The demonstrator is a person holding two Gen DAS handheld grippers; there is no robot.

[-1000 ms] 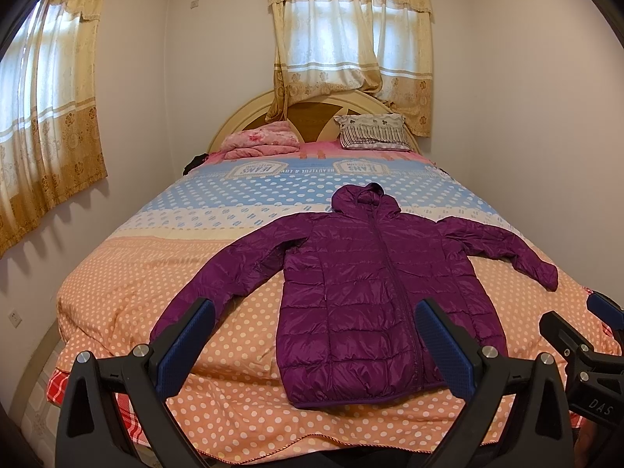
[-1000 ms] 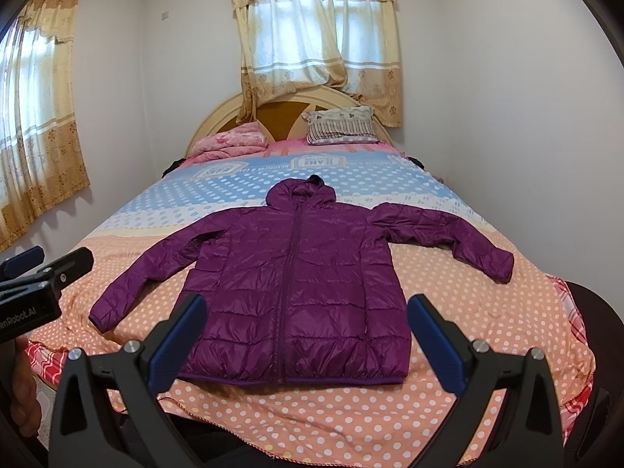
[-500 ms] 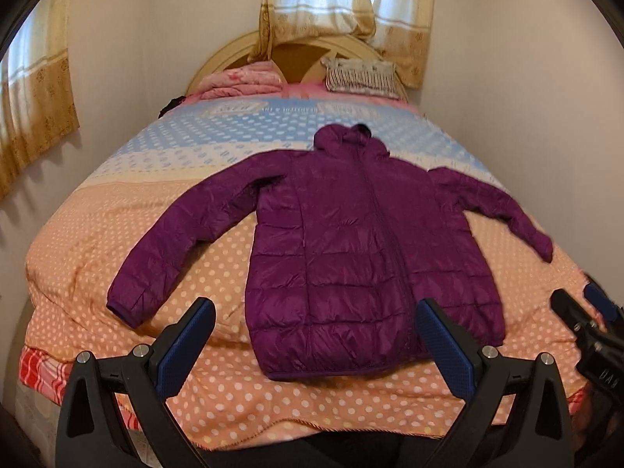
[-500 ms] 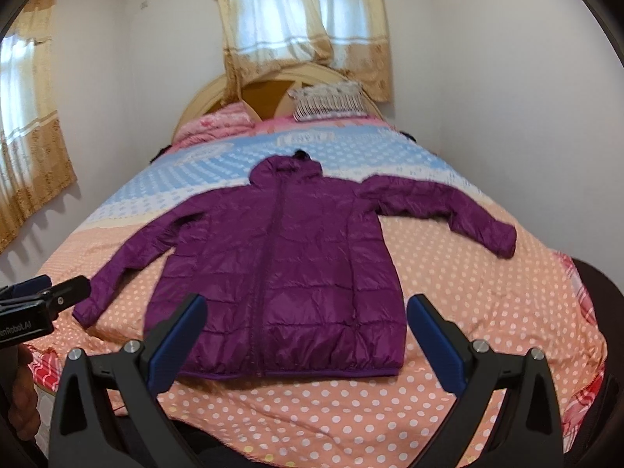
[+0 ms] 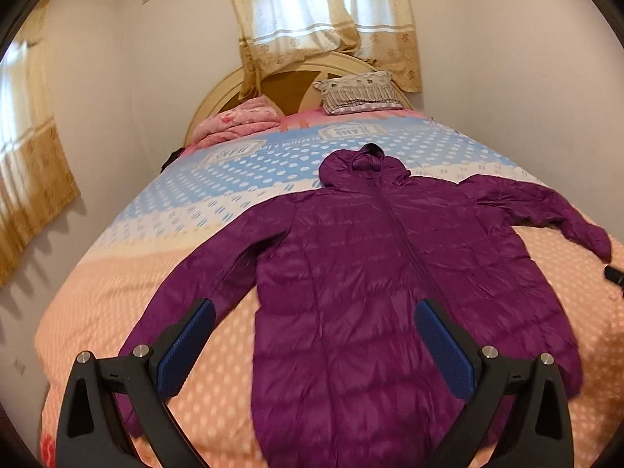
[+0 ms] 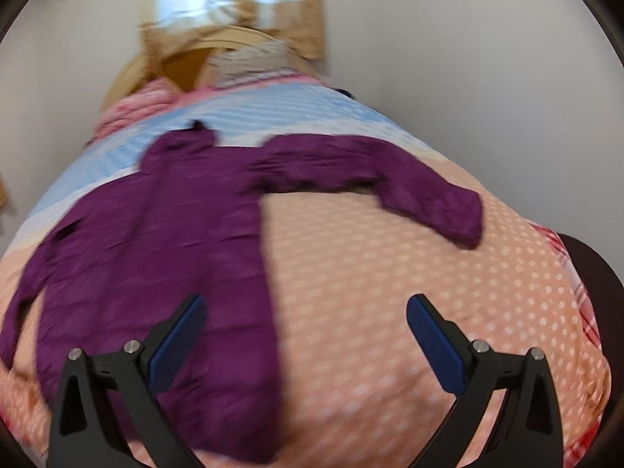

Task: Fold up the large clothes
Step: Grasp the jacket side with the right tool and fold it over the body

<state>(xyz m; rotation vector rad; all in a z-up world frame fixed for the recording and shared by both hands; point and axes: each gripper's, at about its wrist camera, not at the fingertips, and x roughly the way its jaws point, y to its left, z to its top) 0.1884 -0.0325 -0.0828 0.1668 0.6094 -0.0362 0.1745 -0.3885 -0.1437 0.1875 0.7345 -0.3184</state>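
A purple hooded puffer jacket (image 5: 382, 273) lies flat and face up on the bed, zipped, both sleeves spread outward. In the blurred right wrist view the jacket (image 6: 163, 241) fills the left half, its right sleeve (image 6: 390, 179) reaching across the orange dotted bedspread. My left gripper (image 5: 312, 347) hovers open above the jacket's lower left body, nothing between its blue pads. My right gripper (image 6: 304, 339) is open too, over the jacket's right hem edge and bare bedspread, holding nothing.
The bed's cover (image 5: 128, 284) is orange with white dots near me and blue dotted farther back. A pink folded blanket (image 5: 238, 124) and a patterned pillow (image 5: 358, 91) sit by the headboard. Walls close in on both sides; curtains (image 5: 323, 19) hang behind.
Both grippers have moved forward and lower over the bed, closer to the jacket. The right wrist view has swung toward the right sleeve and is motion-blurred. The jacket has not moved.
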